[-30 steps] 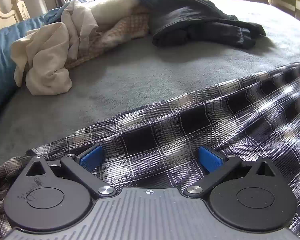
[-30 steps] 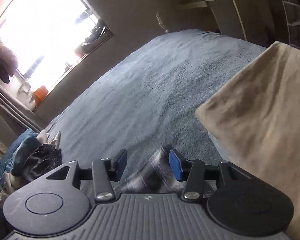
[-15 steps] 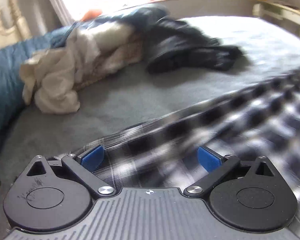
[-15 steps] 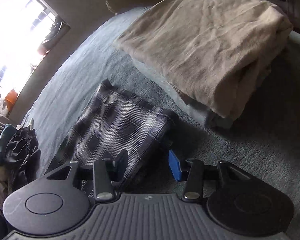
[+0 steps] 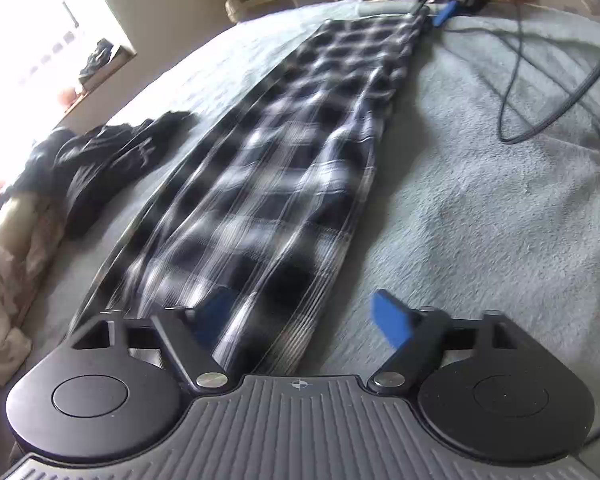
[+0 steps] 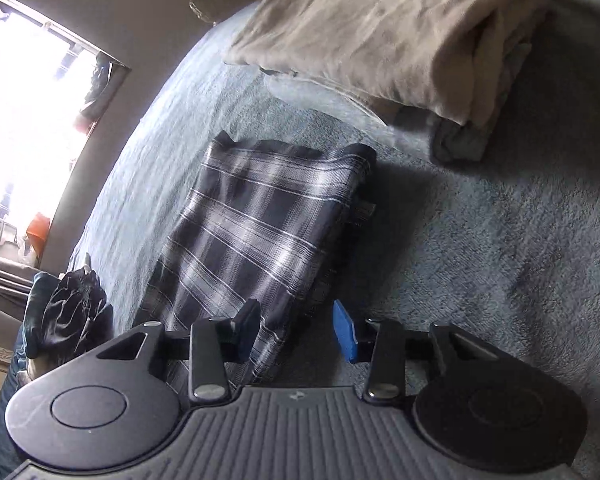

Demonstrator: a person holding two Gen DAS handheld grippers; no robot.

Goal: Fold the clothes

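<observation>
I am bringing my left gripper (image 5: 303,316) and right gripper (image 6: 296,330) onto opposite ends of the plaid garment (image 5: 300,152), lying stretched along the grey bedspread (image 5: 499,220). Both jaws are spread and have just been closing around its edge, not yet pinching. I should be seating each edge fully between the pads and lifting both ends together.

Black hand-held gripper (image 5: 303,320) (blue pads (image 5: 391,322), silver screws (image 5: 212,380)).

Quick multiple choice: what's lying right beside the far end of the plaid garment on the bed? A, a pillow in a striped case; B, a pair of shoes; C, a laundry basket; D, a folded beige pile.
D: a folded beige pile sits on the grey bed cover just past the plaid garment.
</observation>
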